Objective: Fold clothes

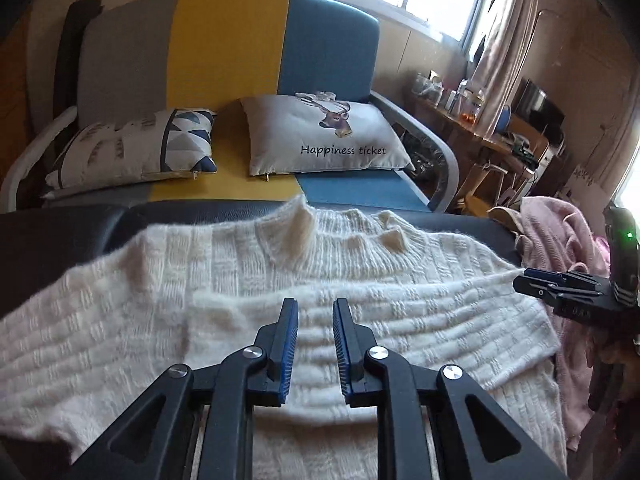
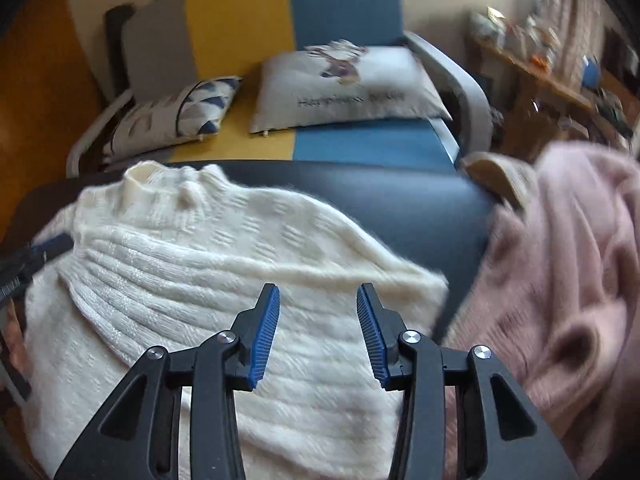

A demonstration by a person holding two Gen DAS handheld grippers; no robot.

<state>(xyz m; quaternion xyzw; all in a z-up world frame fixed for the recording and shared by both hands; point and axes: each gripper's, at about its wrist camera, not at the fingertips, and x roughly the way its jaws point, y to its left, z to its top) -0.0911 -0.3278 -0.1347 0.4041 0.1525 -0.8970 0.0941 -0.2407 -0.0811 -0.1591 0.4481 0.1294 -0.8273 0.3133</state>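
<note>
A cream knit sweater (image 1: 248, 280) lies spread on a dark padded surface (image 1: 60, 236), its collar (image 1: 300, 216) towards the sofa. My left gripper (image 1: 316, 310) hovers over the sweater's middle, open by a narrow gap with nothing between its blue pads. At the sweater's right edge the right gripper (image 1: 556, 286) shows from the side. In the right wrist view the right gripper (image 2: 318, 296) stands open above the sweater (image 2: 192, 256), over a folded ridge near its right edge, holding nothing. The left gripper (image 2: 38, 254) pokes in at the left edge there.
A pink fluffy sweater (image 2: 568, 272) is heaped to the right of the cream one, with a tan item (image 2: 496, 178) behind it. Beyond stands a grey, yellow and blue sofa (image 1: 232, 52) with two cushions (image 1: 324, 136). A cluttered wooden desk (image 1: 480, 132) stands at the right.
</note>
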